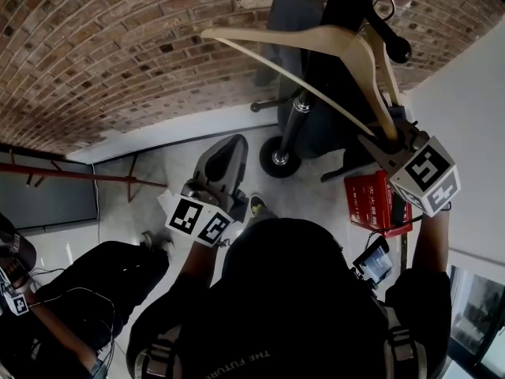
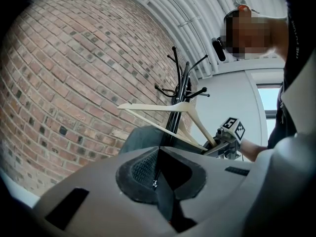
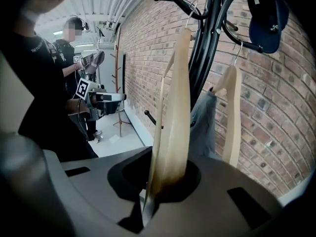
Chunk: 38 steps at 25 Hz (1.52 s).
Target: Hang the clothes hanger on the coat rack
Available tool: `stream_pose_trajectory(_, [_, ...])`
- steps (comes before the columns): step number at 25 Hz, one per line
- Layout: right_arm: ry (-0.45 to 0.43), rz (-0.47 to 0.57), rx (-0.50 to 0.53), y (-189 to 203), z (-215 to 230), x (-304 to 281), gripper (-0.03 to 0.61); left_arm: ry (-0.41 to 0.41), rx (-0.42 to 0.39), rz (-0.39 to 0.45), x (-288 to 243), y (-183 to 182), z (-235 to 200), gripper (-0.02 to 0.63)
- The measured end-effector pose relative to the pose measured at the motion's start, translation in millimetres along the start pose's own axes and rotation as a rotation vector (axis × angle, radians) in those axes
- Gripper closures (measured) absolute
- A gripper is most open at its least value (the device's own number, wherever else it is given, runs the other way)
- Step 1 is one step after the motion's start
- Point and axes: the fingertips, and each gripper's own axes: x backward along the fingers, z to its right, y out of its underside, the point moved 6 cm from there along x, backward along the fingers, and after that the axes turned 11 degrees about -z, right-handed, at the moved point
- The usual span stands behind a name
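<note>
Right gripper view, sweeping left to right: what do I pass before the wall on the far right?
In order: left gripper → held hanger → coat rack pole → second hanger → blue cap.

pale wooden hanger [image 1: 268,39] tilted, hook near black coat rack [image 1: 293,125] pegs

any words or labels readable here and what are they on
"THE FUTURE": on the back of the person's dark top, upside down in the head view.
Red box: white print, too blurred to read.
Blue cap: small mark, too small to read.
</note>
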Motion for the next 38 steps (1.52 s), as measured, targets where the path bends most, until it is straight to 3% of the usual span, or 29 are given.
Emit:
stream_pose_trajectory(23, [0.07, -0.101, 0.021, 11, 13, -12, 0.551, 0.0, 0.013, -0.005, -7, 1, -6, 0.594])
stream_pose_trajectory(38, [0.099, -0.106, 0.03, 15, 15, -13, 0.551, -0.003, 0.015, -0.008, -7, 3, 0, 0.594])
